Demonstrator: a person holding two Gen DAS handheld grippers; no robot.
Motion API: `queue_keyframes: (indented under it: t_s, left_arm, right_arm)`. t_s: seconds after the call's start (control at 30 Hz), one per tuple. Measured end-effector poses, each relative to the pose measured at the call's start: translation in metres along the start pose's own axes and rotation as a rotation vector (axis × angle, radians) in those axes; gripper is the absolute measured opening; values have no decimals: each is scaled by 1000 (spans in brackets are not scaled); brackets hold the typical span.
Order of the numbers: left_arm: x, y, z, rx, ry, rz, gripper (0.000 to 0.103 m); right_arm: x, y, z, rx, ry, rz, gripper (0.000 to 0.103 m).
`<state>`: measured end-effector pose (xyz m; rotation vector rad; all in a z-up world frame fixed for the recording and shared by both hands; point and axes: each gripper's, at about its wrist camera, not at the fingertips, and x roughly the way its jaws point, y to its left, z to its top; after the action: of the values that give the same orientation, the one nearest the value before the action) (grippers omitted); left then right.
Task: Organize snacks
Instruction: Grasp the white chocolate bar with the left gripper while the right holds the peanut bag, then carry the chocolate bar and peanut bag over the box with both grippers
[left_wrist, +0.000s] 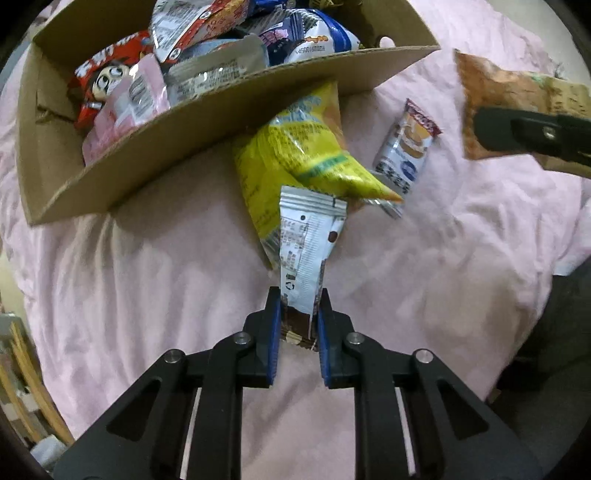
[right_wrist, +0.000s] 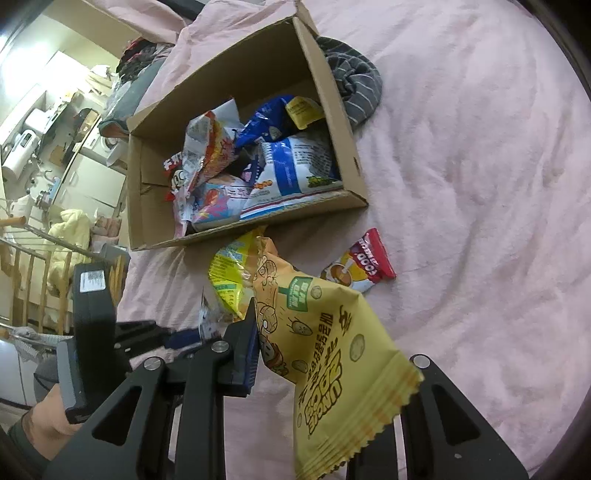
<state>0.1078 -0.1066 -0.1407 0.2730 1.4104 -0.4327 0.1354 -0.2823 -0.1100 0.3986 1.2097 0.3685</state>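
Note:
A cardboard box (left_wrist: 207, 110) on the pink bedspread holds several snack bags; it also shows in the right wrist view (right_wrist: 236, 74). My left gripper (left_wrist: 297, 314) is shut on a silver and brown snack packet (left_wrist: 306, 243), held above the bed. A yellow-green chip bag (left_wrist: 295, 155) lies against the box front, also in the right wrist view (right_wrist: 229, 273). My right gripper (right_wrist: 295, 350) is shut on a yellow and orange snack bag (right_wrist: 332, 354), which hides its right finger; that bag appears at the right in the left wrist view (left_wrist: 509, 96). A small red-topped snack pack (left_wrist: 406, 144) lies on the bed (right_wrist: 362, 266).
The pink bedspread (right_wrist: 461, 184) covers the whole work area. A grey striped cloth (right_wrist: 351, 85) lies behind the box's right side. Room furniture and a wooden rack (right_wrist: 33, 273) stand beyond the bed's left edge.

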Motion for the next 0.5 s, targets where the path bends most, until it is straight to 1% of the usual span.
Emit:
queue_keyframes:
  t_s: [0.1, 0.2, 0.27, 0.3, 0.33, 0.5]
  left_arm:
    - [-10, 2, -9, -17, -15, -17, 14]
    - [-20, 14, -14, -53, -40, -21, 14]
    - [-28, 23, -19, -108, -62, -30, 14]
    - [-32, 26, -24, -127, -76, -27, 14]
    - [-34, 32, -21, -137, -87, -24, 14]
    - [-64, 45, -33, -223, -187, -26, 14]
  right_arm:
    - [1, 2, 0, -9, 1, -1, 26]
    - [2, 2, -2, -10, 4, -5, 26]
    - [0, 2, -3, -11, 1, -7, 26]
    - [-2, 2, -4, -13, -3, -7, 26]
    - [-3, 3, -5, -16, -6, -6, 26]
    - [-14, 11, -10, -52, -42, 6, 26]
